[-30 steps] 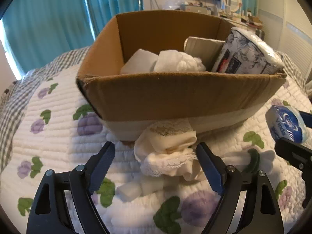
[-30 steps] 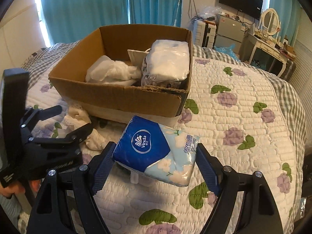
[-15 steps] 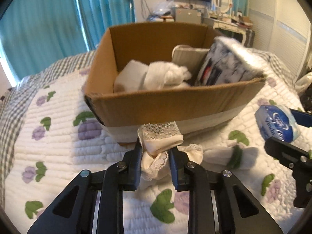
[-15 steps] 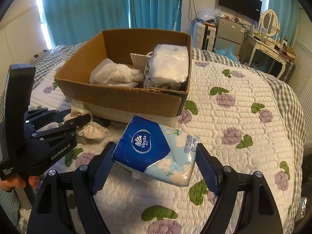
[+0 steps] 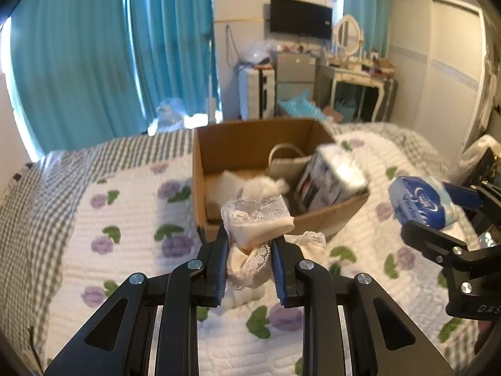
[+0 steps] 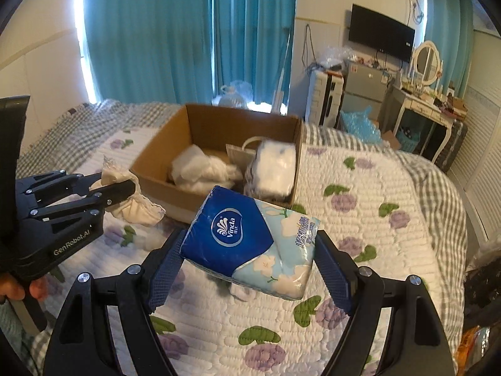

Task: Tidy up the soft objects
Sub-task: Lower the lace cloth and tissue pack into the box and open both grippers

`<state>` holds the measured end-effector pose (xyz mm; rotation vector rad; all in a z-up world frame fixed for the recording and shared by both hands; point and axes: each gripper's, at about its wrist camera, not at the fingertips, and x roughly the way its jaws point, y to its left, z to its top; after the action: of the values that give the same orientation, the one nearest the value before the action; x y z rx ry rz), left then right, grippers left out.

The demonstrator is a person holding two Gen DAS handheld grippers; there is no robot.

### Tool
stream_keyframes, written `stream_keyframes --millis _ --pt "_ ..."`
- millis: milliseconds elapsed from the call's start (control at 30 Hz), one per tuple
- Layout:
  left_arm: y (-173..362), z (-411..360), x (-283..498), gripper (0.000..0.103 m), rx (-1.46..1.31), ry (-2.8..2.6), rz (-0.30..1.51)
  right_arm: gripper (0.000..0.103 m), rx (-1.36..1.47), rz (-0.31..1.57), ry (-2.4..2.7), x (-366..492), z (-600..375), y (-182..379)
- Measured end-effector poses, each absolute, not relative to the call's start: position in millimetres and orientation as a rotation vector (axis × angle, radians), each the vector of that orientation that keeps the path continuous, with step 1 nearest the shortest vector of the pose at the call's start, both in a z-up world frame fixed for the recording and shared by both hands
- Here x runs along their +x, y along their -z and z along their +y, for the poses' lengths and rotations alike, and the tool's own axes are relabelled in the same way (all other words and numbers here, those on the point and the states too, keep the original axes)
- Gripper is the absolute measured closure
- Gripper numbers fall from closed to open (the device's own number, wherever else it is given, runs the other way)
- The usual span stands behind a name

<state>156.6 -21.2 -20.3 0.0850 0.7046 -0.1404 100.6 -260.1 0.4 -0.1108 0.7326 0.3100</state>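
Left gripper (image 5: 249, 252) just clenched on lace cloth (image 5: 256, 222), lifted off quilt (image 5: 125, 219); right gripper (image 6: 247, 266) grasping tissue pack (image 6: 247, 244).

Both the left gripper (image 5: 247, 250) and the right gripper (image 6: 247, 261) are black plastic linkages with silver screws and blue ribbed pads, the left one's side lettered "GenRobot.AI" in white.

Teal curtains (image 6: 188, 34) cover the bright window; a black television (image 6: 381, 37) hangs on the pale wall above a small grey fridge (image 6: 363, 91), with a white dressing table (image 6: 429, 108) and oval mirror (image 6: 426, 60) beside louvred wardrobe doors (image 6: 483, 163)
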Motion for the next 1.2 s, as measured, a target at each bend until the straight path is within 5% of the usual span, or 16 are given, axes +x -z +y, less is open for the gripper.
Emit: stream_keyframes --millis 500,933,1067,1200 --pt "-9.5 -21.3 216.4 0.08 0.083 0.155 0.645 0.022 -0.146 0.567 -0.36 138.1 -237.4 -87.6" --pt "52.9 -14.8 297.4 0.074 0.086 0.165 0.717 0.022 -0.093 0.691 -0.35 276.7 -216.4 -25.6" --pt "59.7 -15.2 305.4 0.048 0.072 0.158 0.72 0.021 -0.081 0.706 -0.358 300.5 -213.6 -7.4" --pt "55.3 -18.6 299.2 0.032 0.083 0.135 0.676 0.008 -0.064 0.7 -0.365 308.1 -213.2 0.6"
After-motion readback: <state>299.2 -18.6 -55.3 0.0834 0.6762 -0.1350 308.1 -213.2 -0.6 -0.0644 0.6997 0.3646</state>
